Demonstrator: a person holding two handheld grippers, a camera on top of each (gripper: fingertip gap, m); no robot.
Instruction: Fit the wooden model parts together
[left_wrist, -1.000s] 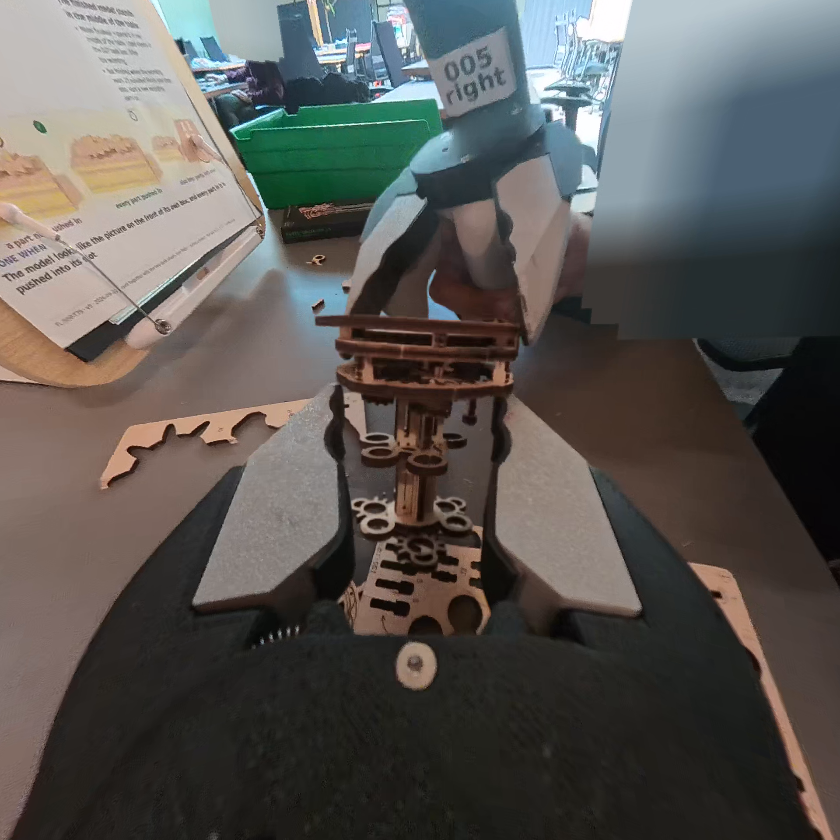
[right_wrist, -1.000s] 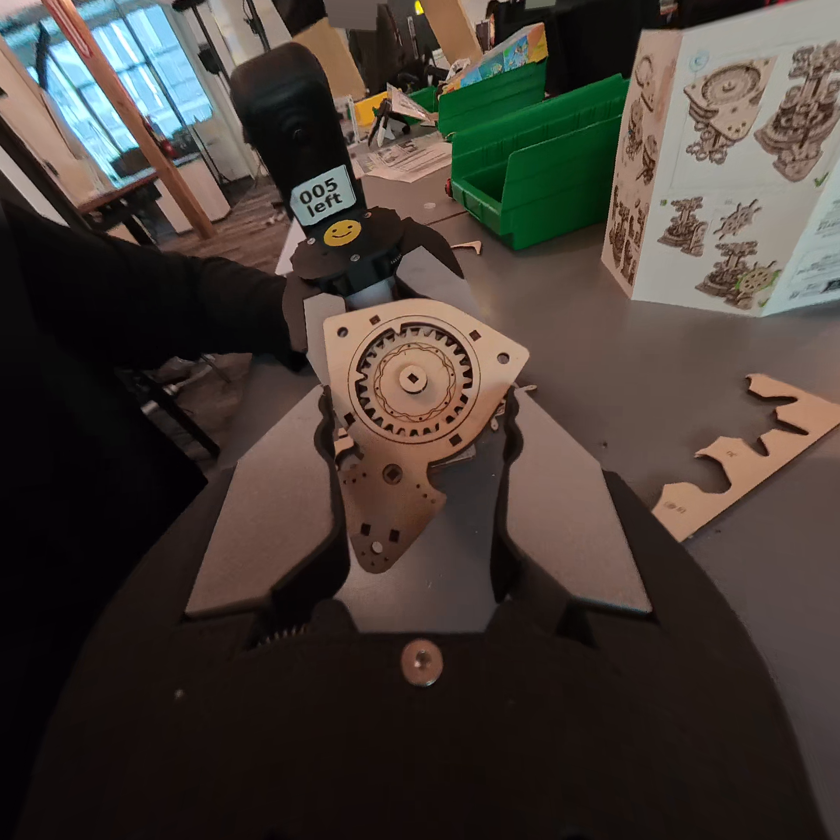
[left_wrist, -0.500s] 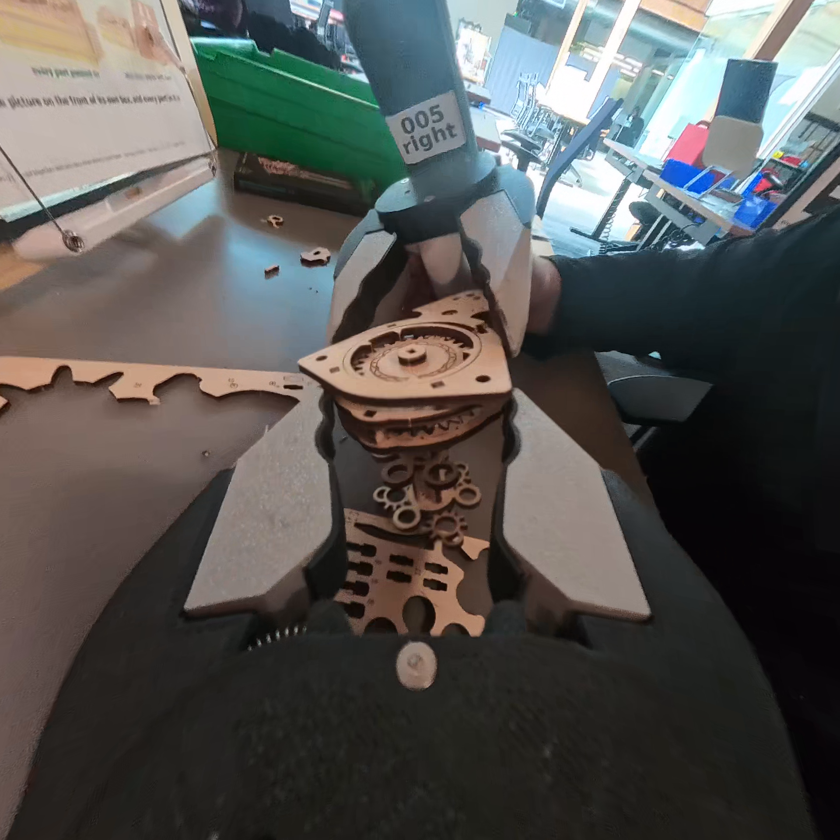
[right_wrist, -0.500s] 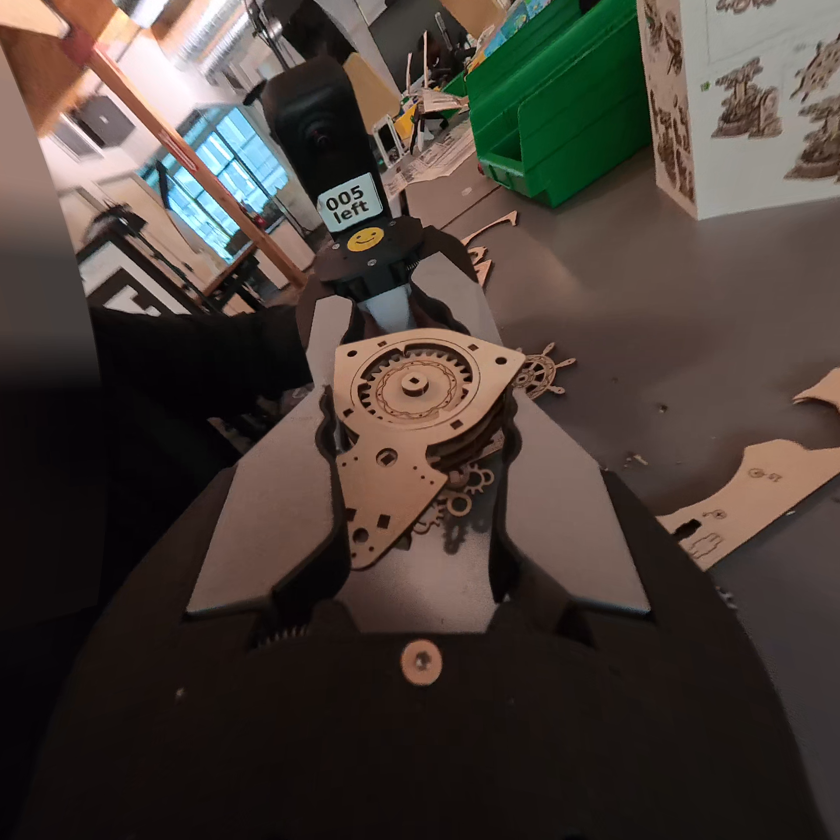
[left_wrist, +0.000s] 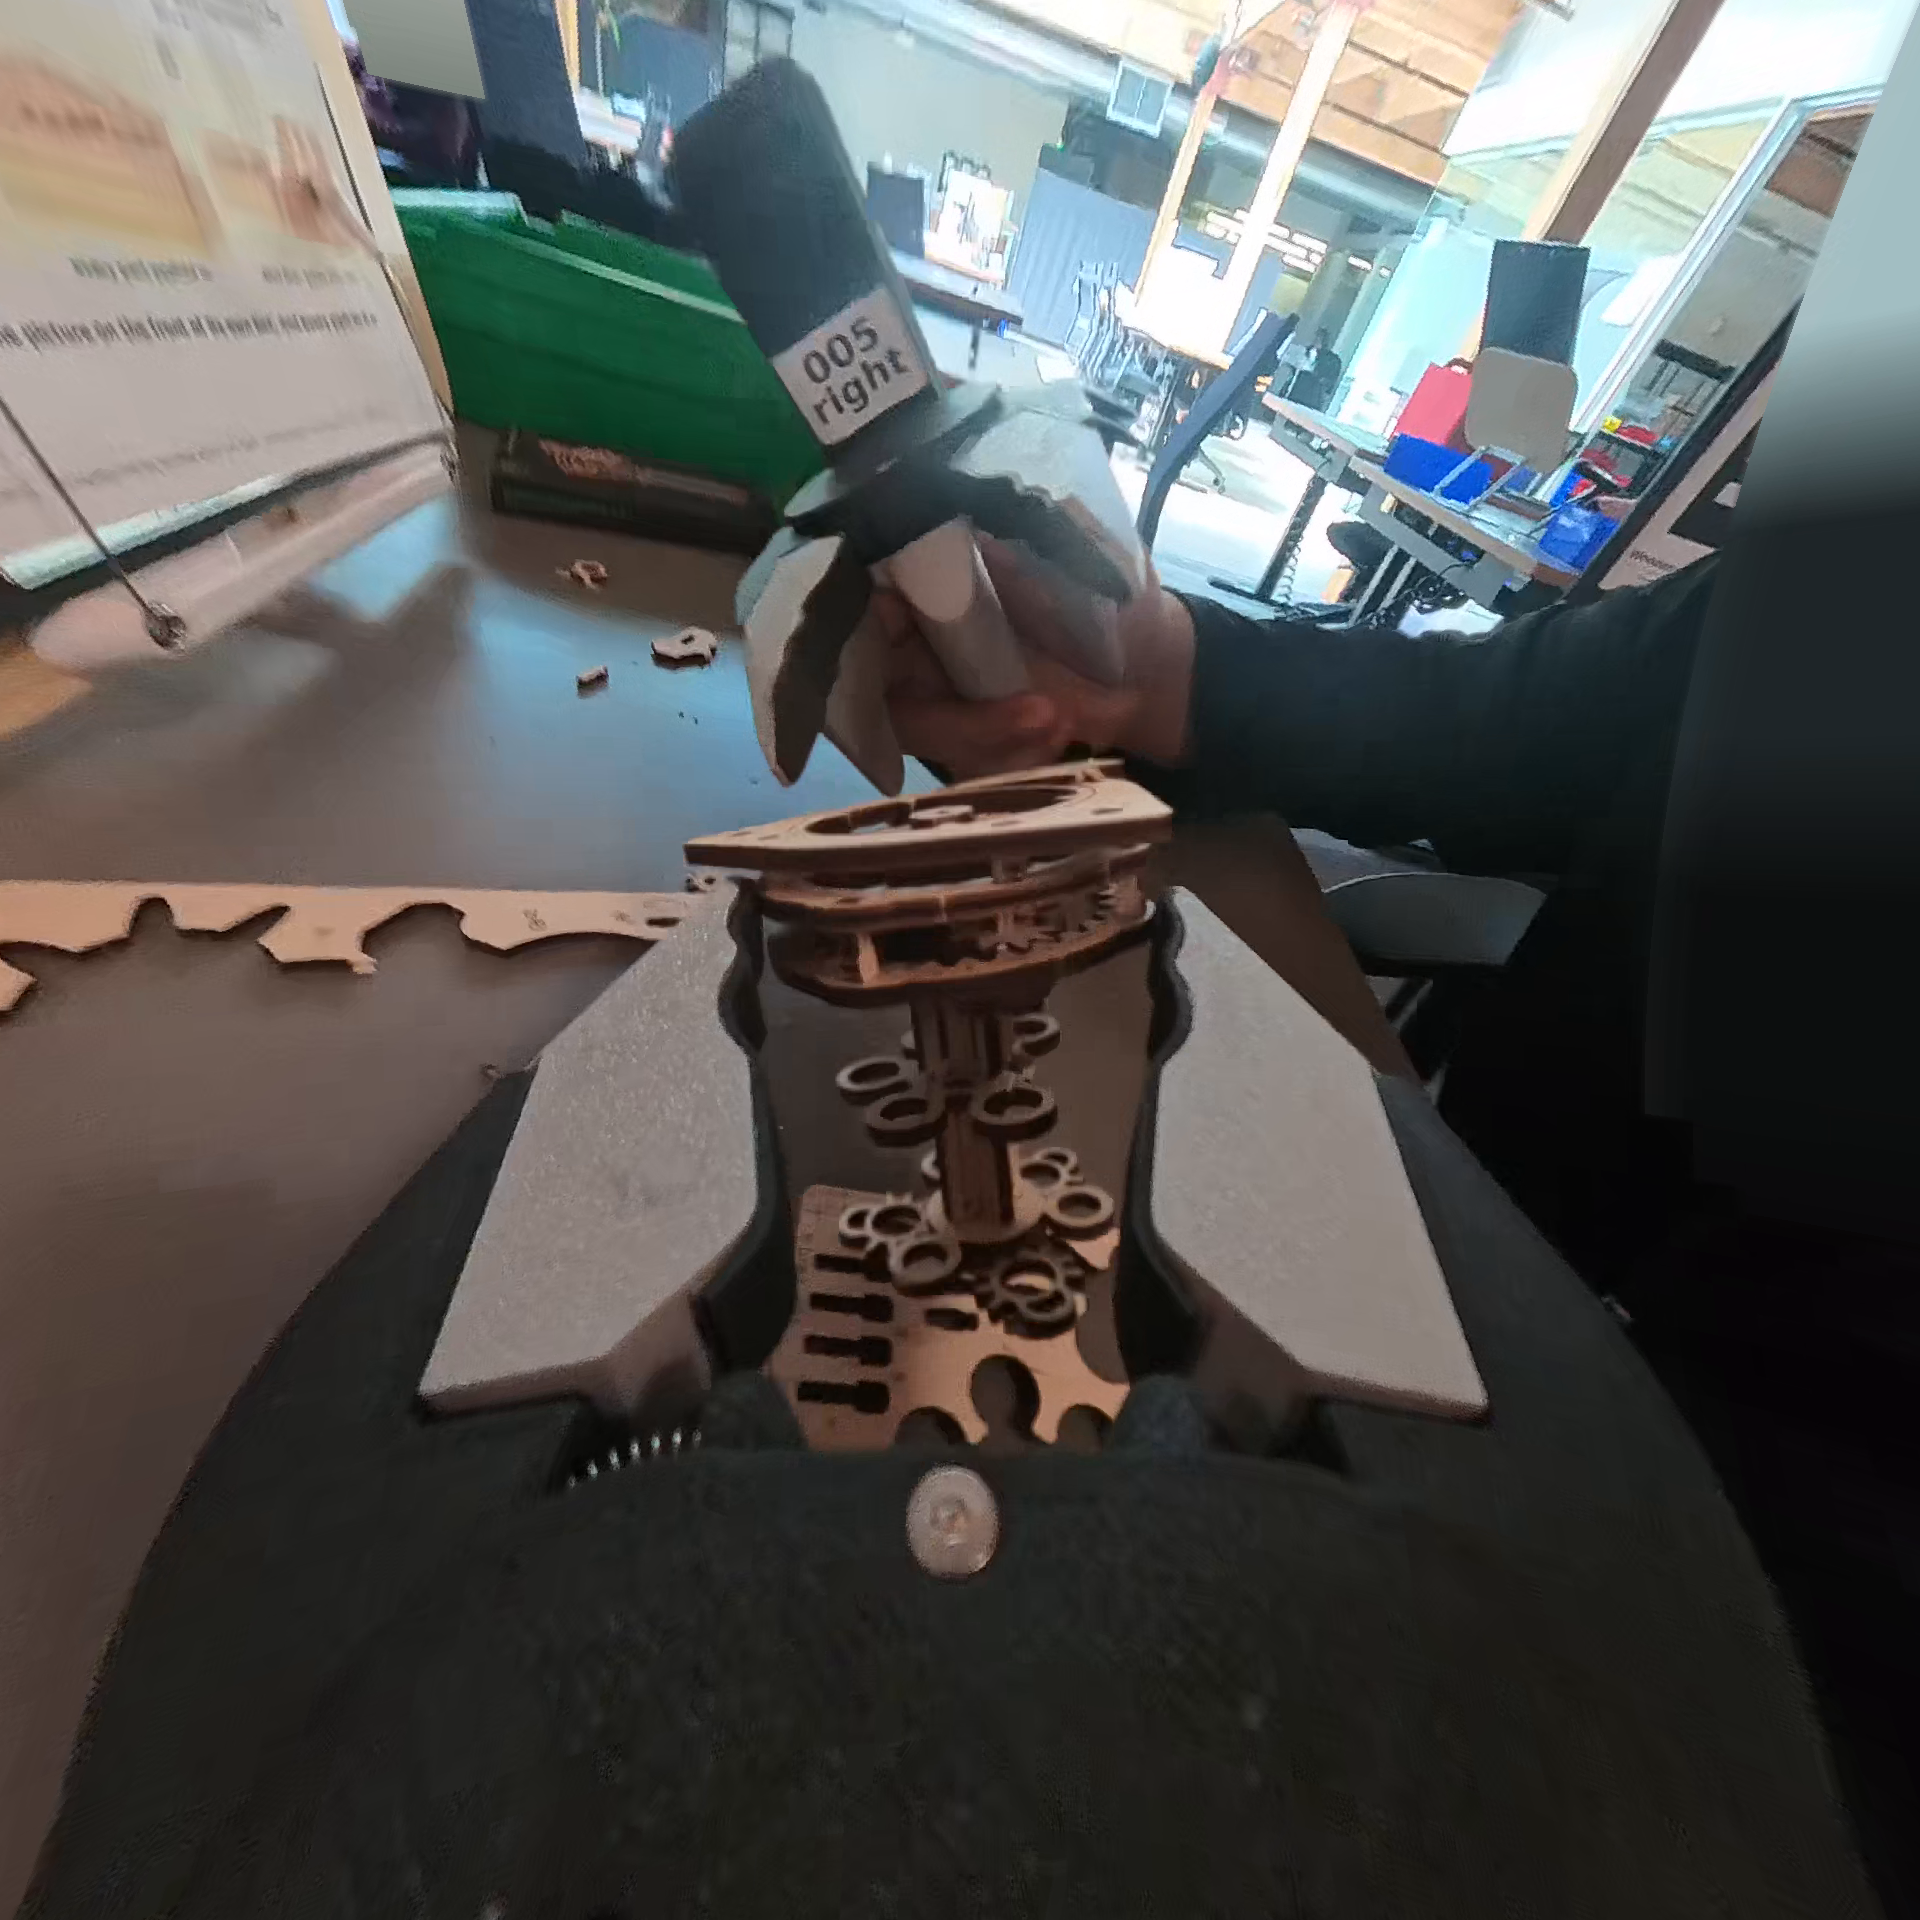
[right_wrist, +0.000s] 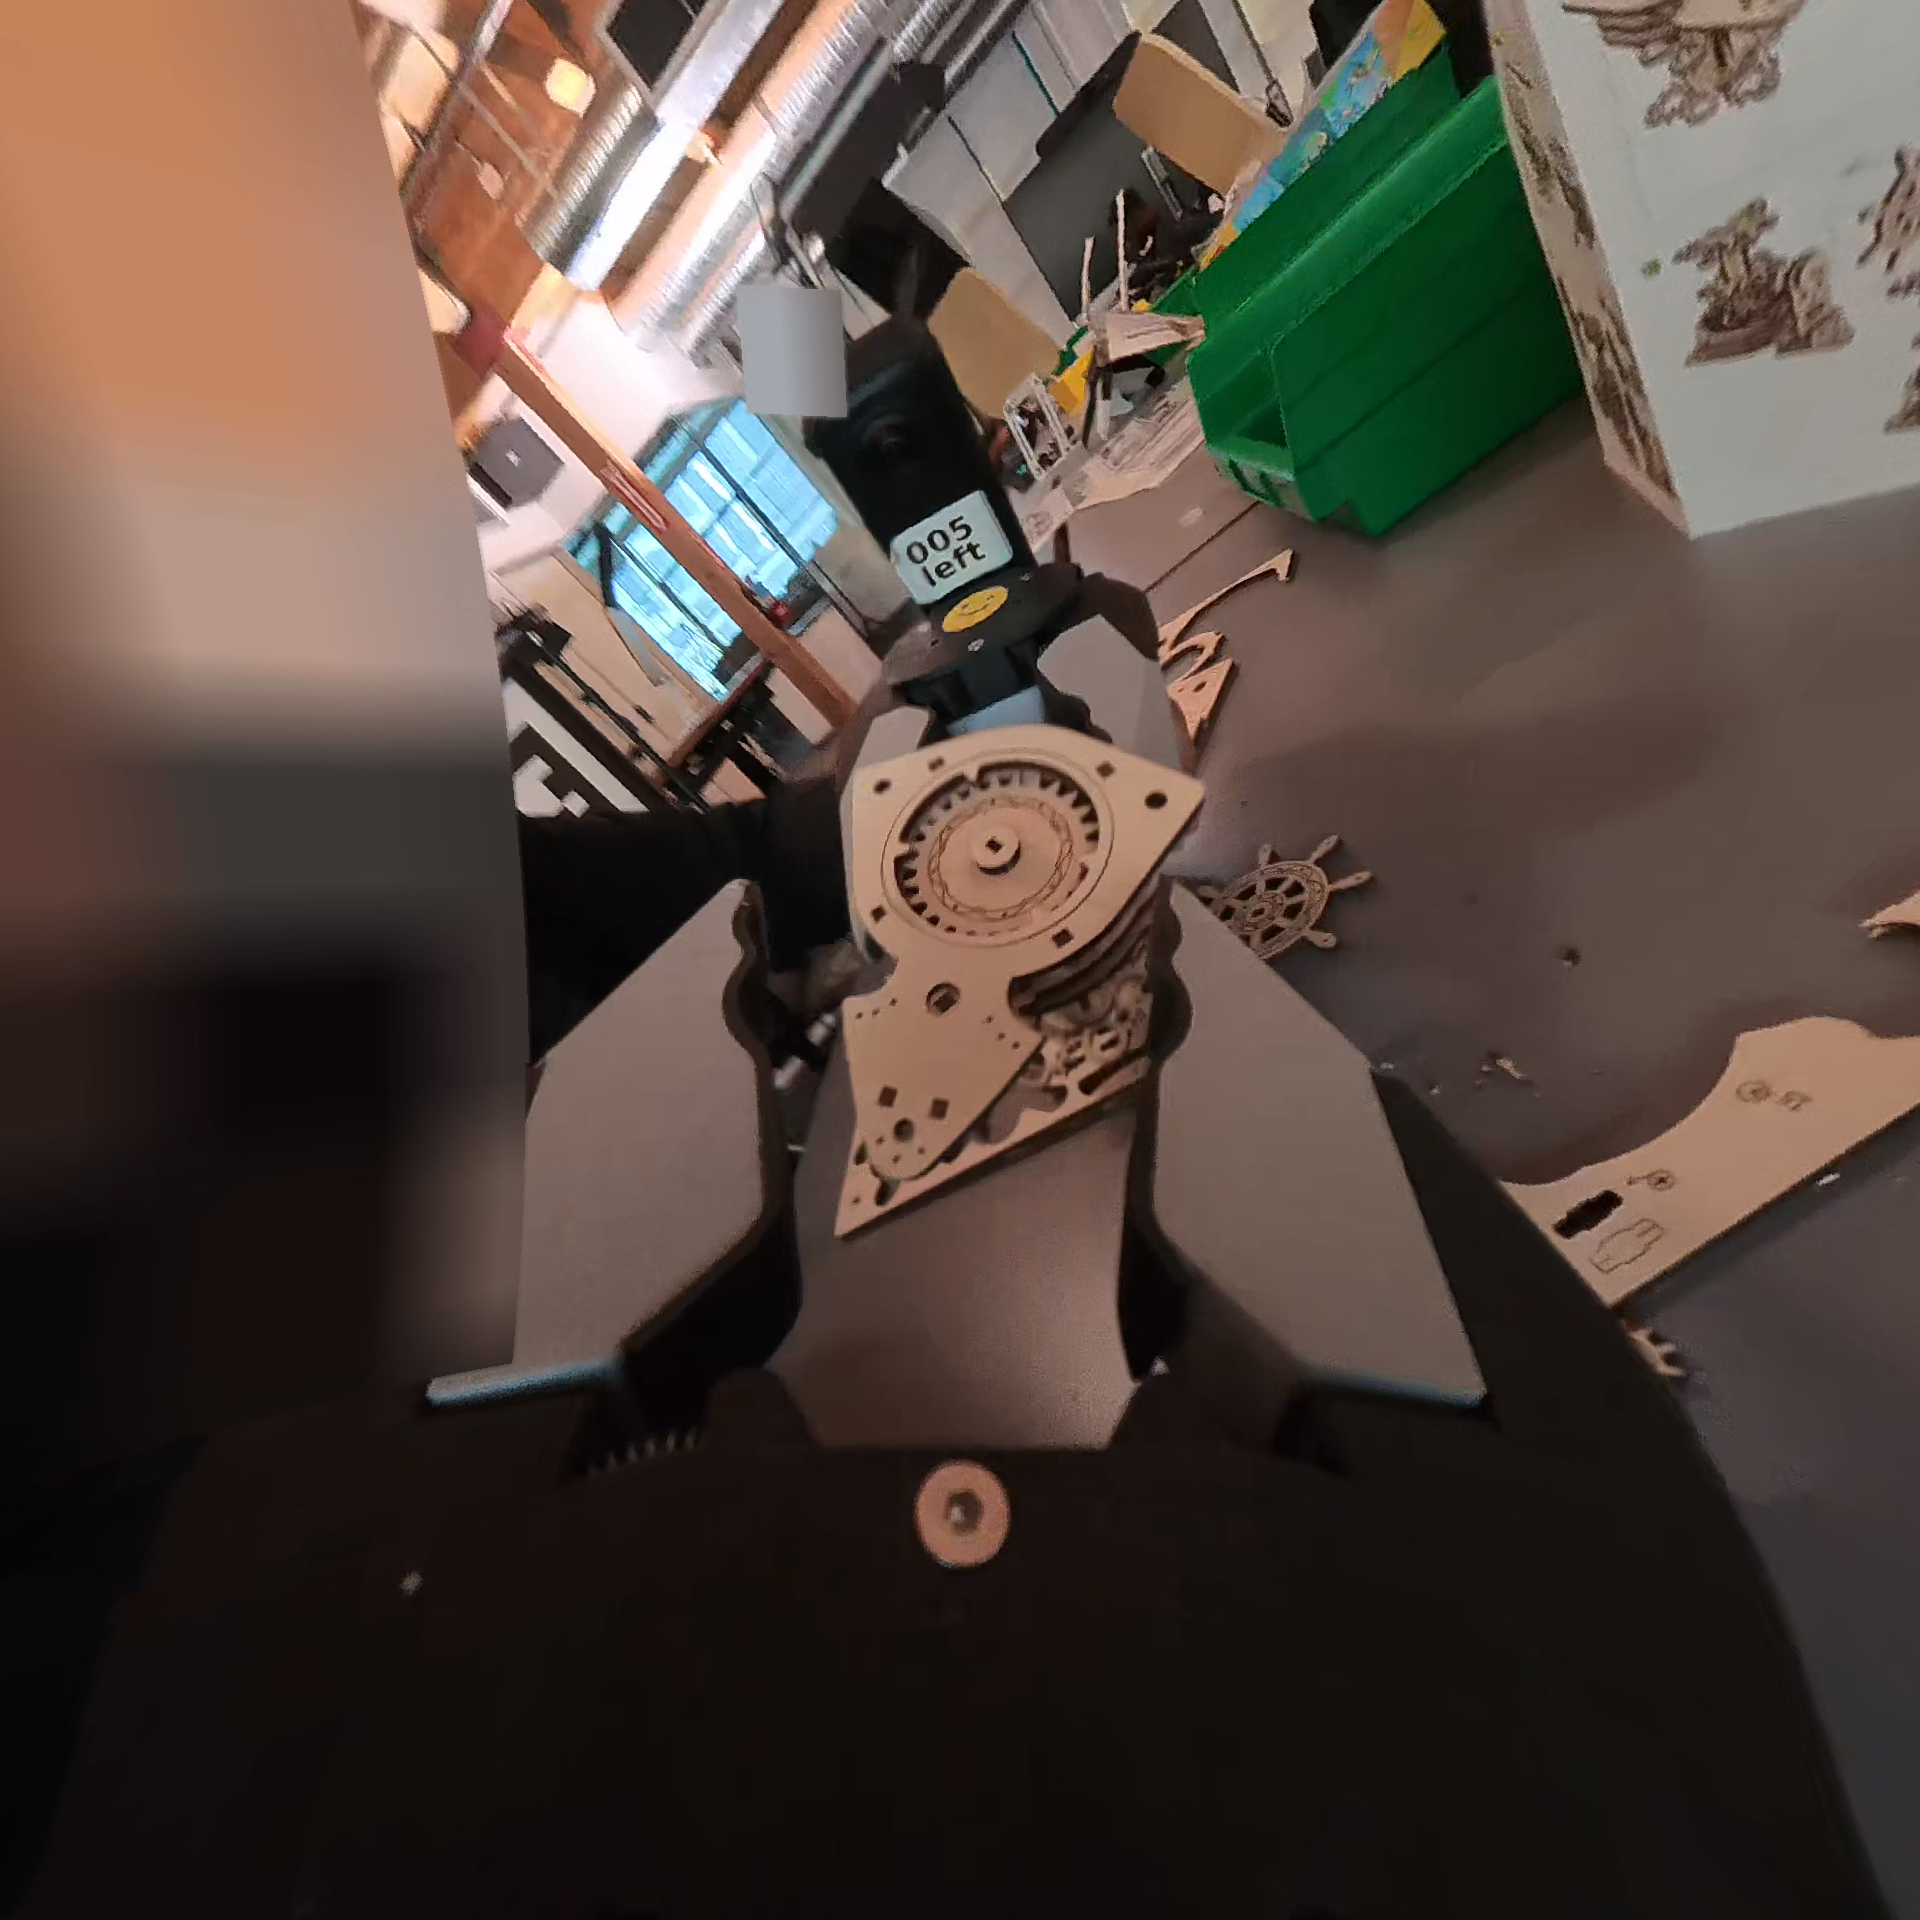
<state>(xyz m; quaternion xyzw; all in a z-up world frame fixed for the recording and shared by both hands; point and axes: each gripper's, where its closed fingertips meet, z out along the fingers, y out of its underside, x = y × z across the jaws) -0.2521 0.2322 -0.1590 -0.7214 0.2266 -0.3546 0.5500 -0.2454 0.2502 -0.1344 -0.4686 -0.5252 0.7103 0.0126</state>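
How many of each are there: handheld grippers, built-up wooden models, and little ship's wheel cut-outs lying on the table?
grippers: 2, the left gripper and the right gripper
wooden model: 1
ship's wheel cut-out: 1
total: 4

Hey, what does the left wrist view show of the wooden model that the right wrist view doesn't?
Left wrist view only: the layered wooden gear model's central post with ring-shaped pieces and slotted base plate below. Right wrist view only: the engraved top plate face, and a small wooden ship's-wheel piece on the grey table. Both: the model between the hand-held grippers, green plastic bins, leftover wooden sheets.
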